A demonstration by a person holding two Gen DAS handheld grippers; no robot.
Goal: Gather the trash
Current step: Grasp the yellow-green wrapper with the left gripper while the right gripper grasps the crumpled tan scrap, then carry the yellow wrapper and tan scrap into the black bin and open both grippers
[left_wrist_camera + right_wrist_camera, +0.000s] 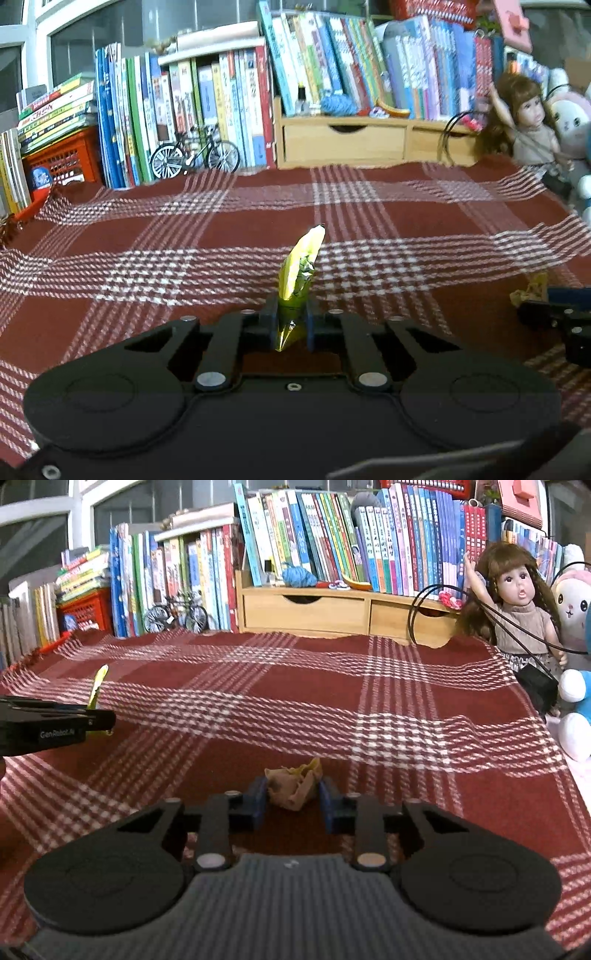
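My left gripper (291,325) is clamped tight on a yellow wrapper (301,266) that sticks up above the plaid cloth (147,229). My right gripper (293,799) pinches a brown wad (293,784) near me.

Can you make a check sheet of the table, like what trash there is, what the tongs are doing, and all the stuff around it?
Surface: red checked cloth, wrinkled.
Job's things: yellow wrapper; crumpled brown paper.
Clutter: nothing seen loose on the cloth.
Grippers: left tongs shut on the yellow wrapper, which sticks up; right tongs closed on the brown paper.
Cables: black cable looping near the doll.
Surroundings: books, wooden drawers, toy bicycle, red crate, plush toys.
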